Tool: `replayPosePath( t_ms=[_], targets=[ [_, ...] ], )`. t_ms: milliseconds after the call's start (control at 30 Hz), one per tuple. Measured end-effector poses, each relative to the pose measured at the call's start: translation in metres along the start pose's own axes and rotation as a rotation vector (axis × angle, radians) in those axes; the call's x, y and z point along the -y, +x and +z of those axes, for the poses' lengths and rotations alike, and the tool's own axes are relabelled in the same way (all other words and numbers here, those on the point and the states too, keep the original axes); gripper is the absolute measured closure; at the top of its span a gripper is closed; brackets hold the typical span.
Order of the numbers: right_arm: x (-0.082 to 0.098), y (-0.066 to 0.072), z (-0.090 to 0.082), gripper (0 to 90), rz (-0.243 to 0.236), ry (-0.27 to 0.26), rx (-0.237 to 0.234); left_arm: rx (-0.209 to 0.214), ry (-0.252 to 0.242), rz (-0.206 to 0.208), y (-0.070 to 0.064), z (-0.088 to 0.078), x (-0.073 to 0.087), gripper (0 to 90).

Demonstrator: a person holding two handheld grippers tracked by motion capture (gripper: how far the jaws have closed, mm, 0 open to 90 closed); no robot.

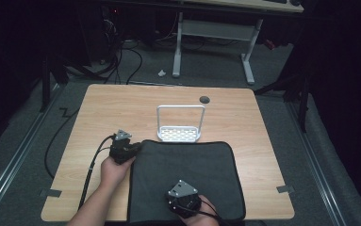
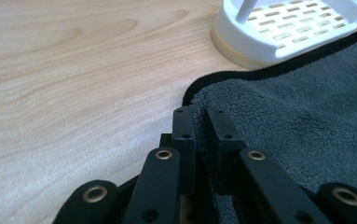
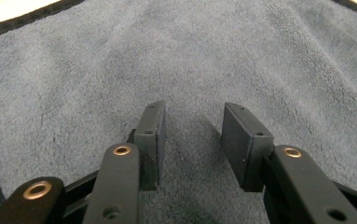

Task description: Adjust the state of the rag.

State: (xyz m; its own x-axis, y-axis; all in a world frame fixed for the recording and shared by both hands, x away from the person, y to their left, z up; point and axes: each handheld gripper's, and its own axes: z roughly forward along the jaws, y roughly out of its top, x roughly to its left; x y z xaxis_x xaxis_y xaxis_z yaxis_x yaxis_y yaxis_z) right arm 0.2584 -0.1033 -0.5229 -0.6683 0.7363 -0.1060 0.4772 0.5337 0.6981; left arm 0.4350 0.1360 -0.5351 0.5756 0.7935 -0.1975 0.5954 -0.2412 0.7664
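Note:
A dark grey towel (image 1: 183, 162) lies flat on the near half of the wooden table (image 1: 117, 108). At the towel's far left corner my left gripper (image 1: 135, 147) is held low, and in the left gripper view (image 2: 202, 116) its jaws stand nearly together with the towel's (image 2: 306, 116) bound edge pinched between them. My right gripper (image 1: 184, 197) hovers over the towel's near middle. Seen in the right gripper view (image 3: 195, 109), its jaws are apart, with only the flat pile of the towel (image 3: 190, 46) below them.
A white slotted rack (image 1: 180, 134) with a tall hoop handle stands just beyond the towel's far edge, close to the left gripper (image 2: 288, 28). A round cable hole (image 1: 204, 99) is in the table's far part. Behind the table are a desk's white legs (image 1: 248, 56) and floor cables (image 1: 121, 56).

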Motion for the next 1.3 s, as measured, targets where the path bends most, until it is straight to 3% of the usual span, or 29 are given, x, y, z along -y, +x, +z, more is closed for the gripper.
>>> replayPosePath(
  t_ms=[100,167,200,333,500,700,1067,1300],
  targets=[
    [-0.012,0.011,0.001,60.2,-0.028,-0.03,-0.029,0.02,-0.023,-0.023,0.003,-0.002,0.001,82.6],
    [-0.027,0.031,0.009,58.5,-0.058,-0.052,-0.077,0.022,-0.023,-0.029,0.003,-0.003,0.001,82.5],
    [-0.027,0.031,0.009,58.5,-0.058,-0.052,-0.077,0.022,-0.025,-0.029,0.003,-0.003,0.001,82.5],
    [-0.044,0.056,0.022,56.2,-0.087,-0.064,-0.142,0.014,-0.026,-0.017,0.002,-0.003,0.002,82.5],
    [-0.057,0.08,0.039,51.3,-0.13,-0.045,-0.179,0.027,-0.04,-0.042,0.004,-0.005,0.003,82.6],
    [-0.06,0.082,0.053,50.4,-0.128,-0.004,-0.174,0.025,-0.043,-0.04,0.004,-0.006,0.004,82.5],
    [-0.052,0.078,0.045,53.2,-0.114,0.006,-0.2,0.028,-0.04,-0.042,0.004,-0.006,0.004,82.3],
    [-0.051,0.073,0.046,76.4,-0.112,-0.012,-0.169,0.028,-0.038,-0.046,0.005,-0.006,0.004,82.3]
  ],
)
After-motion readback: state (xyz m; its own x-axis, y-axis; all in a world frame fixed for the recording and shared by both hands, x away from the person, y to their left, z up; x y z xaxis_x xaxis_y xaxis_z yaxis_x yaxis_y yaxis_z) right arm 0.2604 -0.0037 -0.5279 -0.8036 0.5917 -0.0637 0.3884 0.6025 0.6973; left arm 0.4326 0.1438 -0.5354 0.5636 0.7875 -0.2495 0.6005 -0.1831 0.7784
